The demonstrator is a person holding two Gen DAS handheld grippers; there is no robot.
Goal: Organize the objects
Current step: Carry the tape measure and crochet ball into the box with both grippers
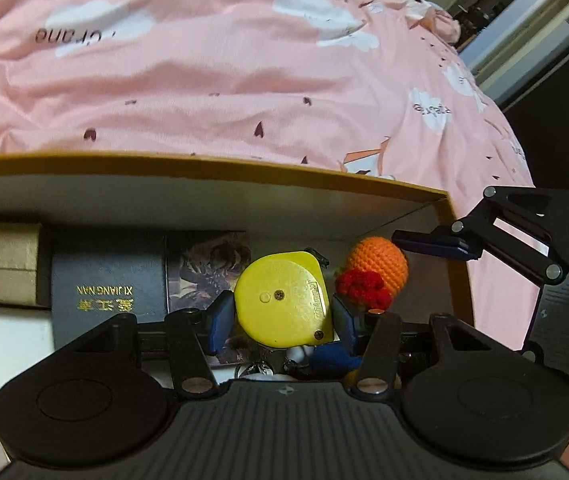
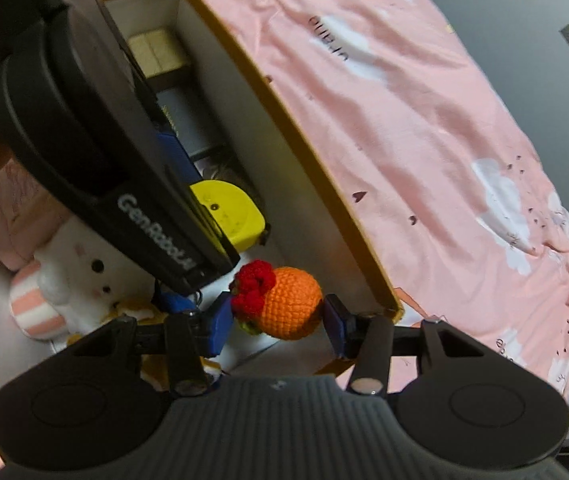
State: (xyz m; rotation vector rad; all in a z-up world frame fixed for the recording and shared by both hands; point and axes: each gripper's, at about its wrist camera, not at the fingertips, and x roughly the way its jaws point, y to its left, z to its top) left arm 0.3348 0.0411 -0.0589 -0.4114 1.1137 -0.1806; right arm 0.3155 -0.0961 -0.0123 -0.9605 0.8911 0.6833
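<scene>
Nearby, plush rabbit (image 2: 80,276), dark box (image 1: 108,292), perhaps keys underneath.

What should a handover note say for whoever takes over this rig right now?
Left gripper: shut on the yellow tape measure, held over the box.
Right gripper: shut on the orange crochet toy, over the same corner.
Done: navy box, tan box and white plush already lie inside.
Left: set both items down, open the fingers, withdraw.

Black tongs (image 2: 278,326) with blue pads (image 2: 217,326), silver screws and white "GenRobot.AI" lettering.
</scene>
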